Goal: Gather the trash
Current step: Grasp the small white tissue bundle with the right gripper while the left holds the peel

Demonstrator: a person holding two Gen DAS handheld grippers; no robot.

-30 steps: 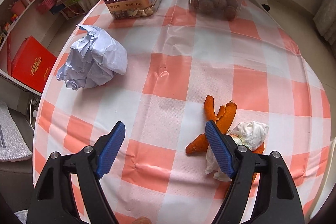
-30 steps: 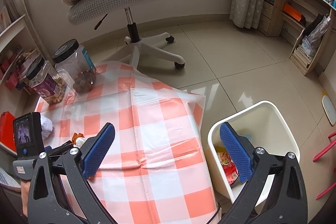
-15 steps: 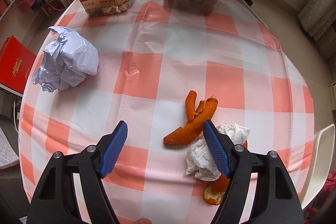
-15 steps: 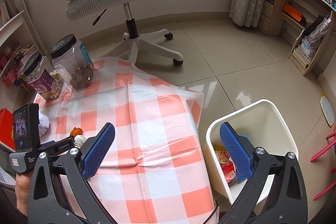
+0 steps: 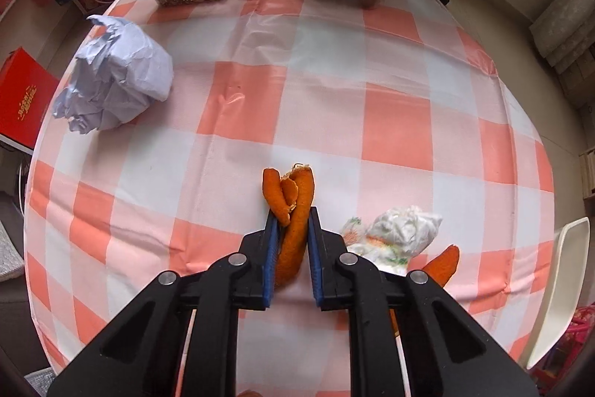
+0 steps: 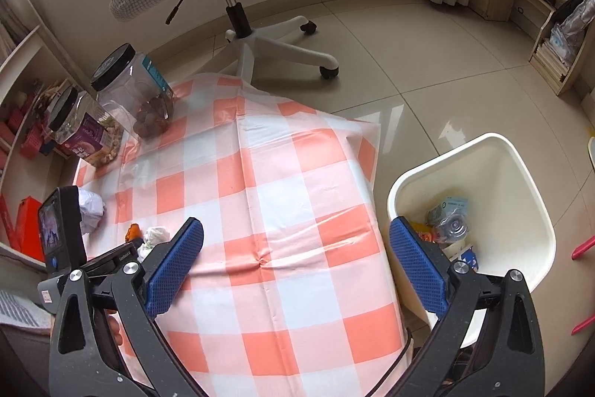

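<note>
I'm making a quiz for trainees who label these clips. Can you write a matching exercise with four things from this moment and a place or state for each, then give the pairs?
Things
1. orange peel strip
2. crumpled paper ball
3. right gripper
4. white trash bin

Places or states
A. on the floor beside the table, with trash inside
B. open, holding nothing
C. on the checked tablecloth, near its left edge
D. clamped between the fingers of the left gripper

Pairs: 1-D, 2-C, 3-B, 4-A
</note>
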